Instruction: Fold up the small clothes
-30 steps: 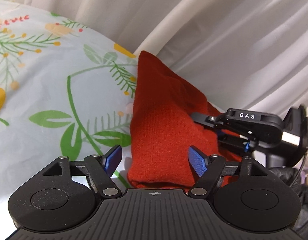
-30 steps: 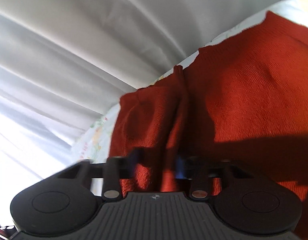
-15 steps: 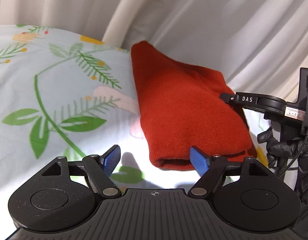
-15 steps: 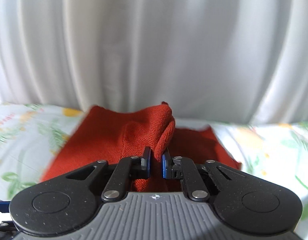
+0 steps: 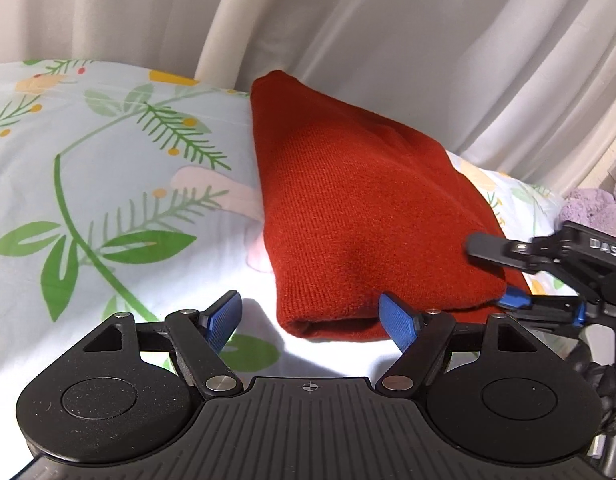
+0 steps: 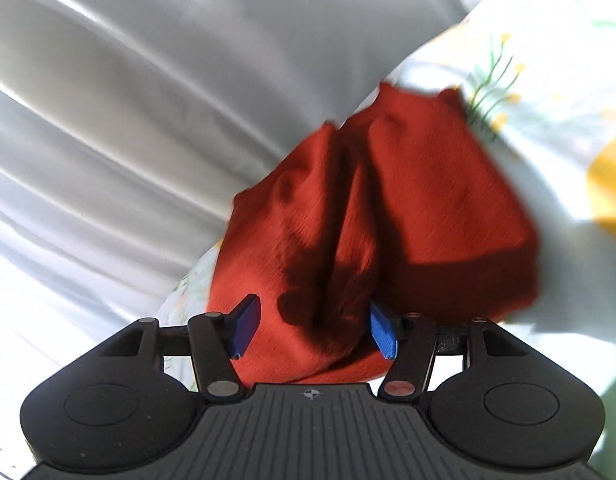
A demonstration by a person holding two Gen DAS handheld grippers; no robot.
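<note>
Red knit, folded into a thick bundle, lies on the floral bed sheet (image 5: 107,184) close to the far edge, where the white curtain (image 5: 408,40) hangs. This garment (image 5: 360,216) is what I am folding. My left tool (image 5: 310,318) hangs open just short of the garment's near folded edge, gripping nothing. My right tool (image 6: 314,330) is open too, its 2 fingers standing either side of a raised crease in the cloth, not pinching it; its view is blurred. From the left view, that tool sits at the garment's right side, one finger over the cloth and one at its edge. I judge the fold nearly done. To finish well, I would flatten that crease, square the edges, and lift away without snagging the loose knit.
</note>
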